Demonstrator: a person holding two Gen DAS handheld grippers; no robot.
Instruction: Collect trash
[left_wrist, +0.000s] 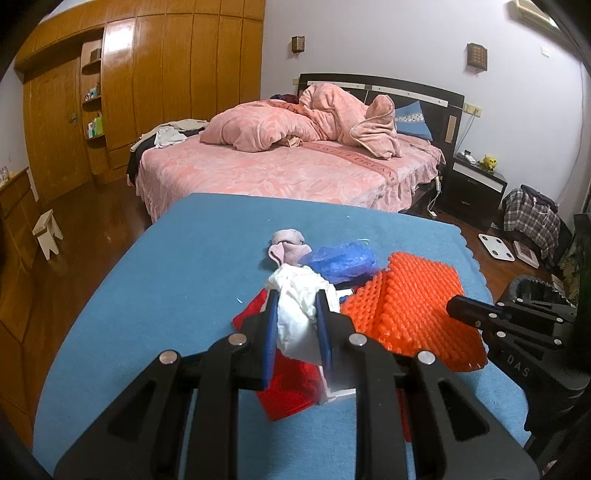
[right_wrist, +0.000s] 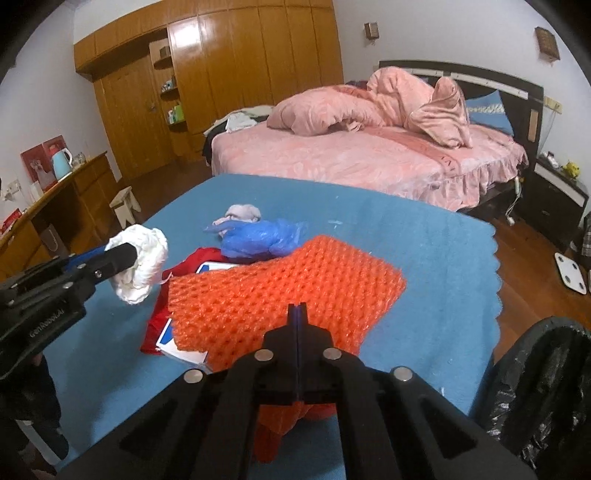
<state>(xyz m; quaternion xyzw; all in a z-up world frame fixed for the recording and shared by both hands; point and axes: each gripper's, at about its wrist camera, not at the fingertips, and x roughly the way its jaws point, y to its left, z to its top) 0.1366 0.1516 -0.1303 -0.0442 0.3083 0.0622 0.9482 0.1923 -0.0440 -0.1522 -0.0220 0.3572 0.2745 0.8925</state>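
Note:
My left gripper (left_wrist: 295, 295) is shut on a crumpled white wad (left_wrist: 299, 314) and holds it above the blue table cloth (left_wrist: 166, 295); it also shows in the right wrist view (right_wrist: 142, 264). An orange foam net (right_wrist: 280, 291) lies in the middle of the table over a red bag (right_wrist: 188, 258) and a white-and-blue box (right_wrist: 177, 347). A blue plastic bag (right_wrist: 258, 240) and a pale pink wad (right_wrist: 243, 213) lie behind. My right gripper (right_wrist: 297, 308) is shut, just over the net's near edge, with nothing seen between its fingers.
A bin lined with a black bag (right_wrist: 546, 387) stands at the table's right edge. A pink bed (left_wrist: 288, 166) is beyond the table, with a nightstand (left_wrist: 476, 184) to its right. A wooden wardrobe (left_wrist: 147, 81) and a small stool (left_wrist: 46, 236) are at the left.

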